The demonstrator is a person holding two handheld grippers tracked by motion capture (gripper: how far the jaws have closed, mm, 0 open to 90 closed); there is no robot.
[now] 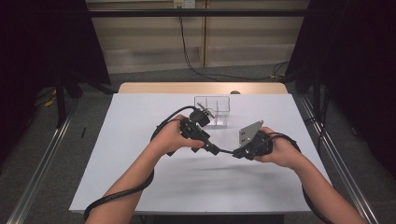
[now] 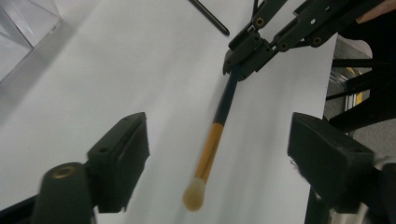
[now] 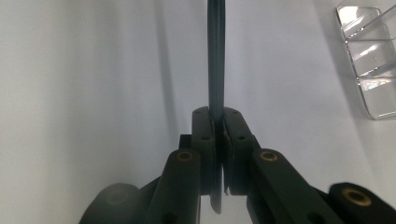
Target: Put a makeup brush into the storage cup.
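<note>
Your desk (image 1: 140,177) carries a clear plastic organizer (image 1: 213,111) toward its far edge. In front of it your two hand-held grippers meet above the white surface. Your right hand-held gripper (image 3: 217,122) is clamped tight on the dark handle of a makeup brush (image 2: 215,135). Your left hand-held gripper (image 2: 217,149) stands wide, jaws either side of the brush's gold ferrule and pale tip, not touching it.

The high view looks forward and down from above the person's side onto the whole white table (image 1: 140,186). The left gripper view sits close over the tabletop, facing the right gripper (image 2: 239,65) and the makeup brush (image 2: 212,144). The right gripper view looks closely along that same brush (image 3: 215,70), and both gripper views catch the clear acrylic box (image 3: 369,70).
</note>
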